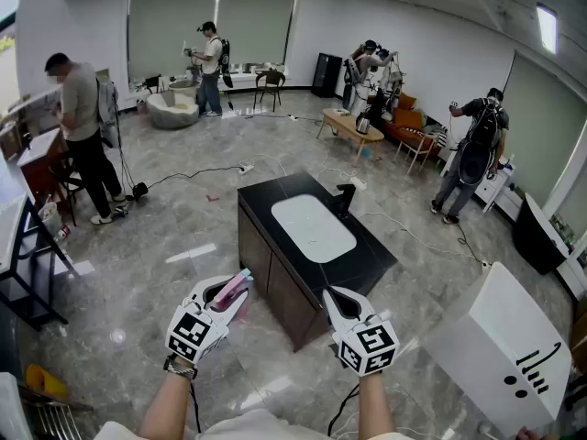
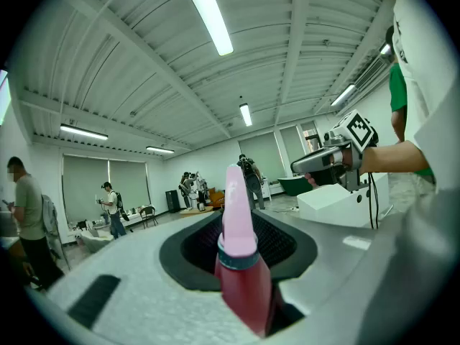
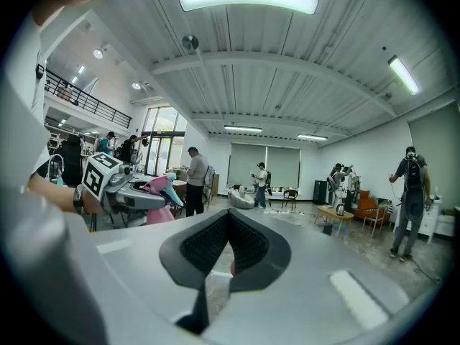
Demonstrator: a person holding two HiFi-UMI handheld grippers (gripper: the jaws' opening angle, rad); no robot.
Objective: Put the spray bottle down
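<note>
A pink spray bottle [image 1: 238, 288] with a dark red body [image 2: 244, 282] and pale pink head sits between the jaws of my left gripper [image 1: 227, 293], which is shut on it. In the left gripper view the bottle's head sticks out past the black pads [image 2: 194, 246]. My right gripper [image 1: 336, 301] hovers beside it, shut with nothing between its pads [image 3: 208, 246]. Both grippers are held level above the floor, just short of the near corner of the black counter [image 1: 367, 264]. The right gripper view shows the left gripper with the bottle [image 3: 159, 190] off to its left.
The black counter holds a white sink basin [image 1: 313, 227] and a black tap [image 1: 345, 198]. A white box [image 1: 500, 351] stands at the right. Cables trail over the grey floor. Several people stand around the room's edges, and a low wooden table [image 1: 347, 126] is at the back.
</note>
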